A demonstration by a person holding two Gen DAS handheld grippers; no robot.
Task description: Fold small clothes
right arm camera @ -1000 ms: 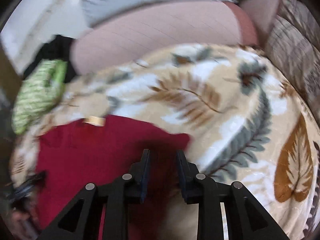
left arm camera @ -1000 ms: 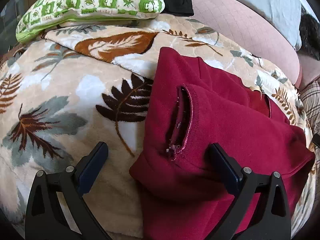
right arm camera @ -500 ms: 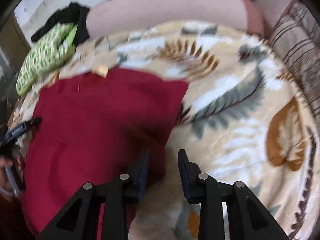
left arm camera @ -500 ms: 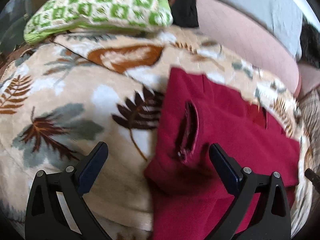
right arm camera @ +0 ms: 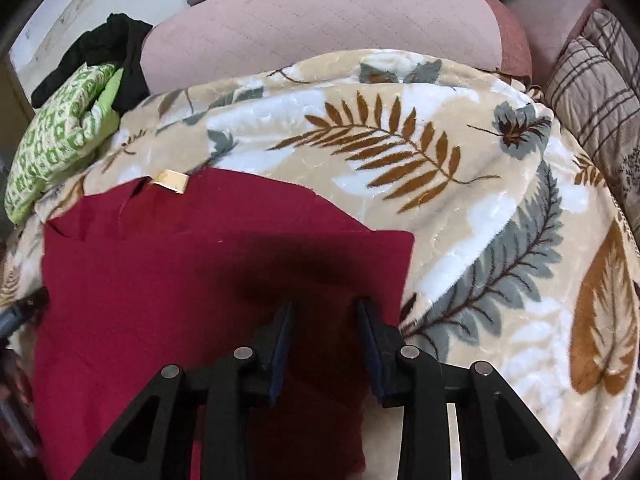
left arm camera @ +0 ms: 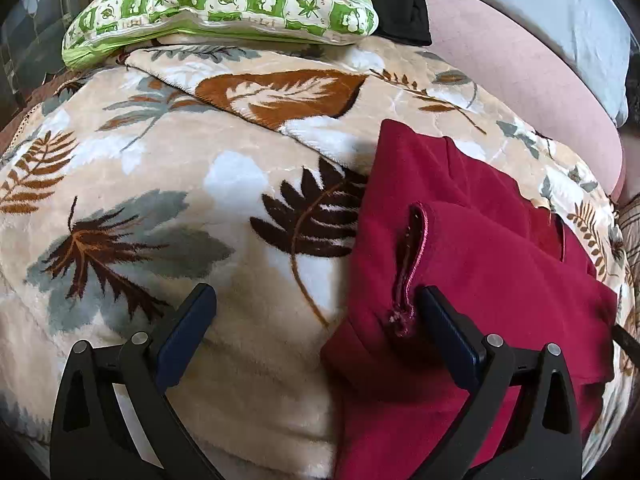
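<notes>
left wrist view: dark red fleece garment [left arm camera: 472, 264] is being seen lying partly folded on leaf-patterned plush blanket [left arm camera: 168, 184], farther off than a second ago; sleeve fold is being judged finished. left gripper [left arm camera: 316, 320] is being held low, jaws wide apart, nothing gripped.

right wrist view: right gripper [right arm camera: 326, 318] is being poised over garment's near right edge, jaws narrowly apart, slightly wider than before, cloth seemingly released.
</notes>
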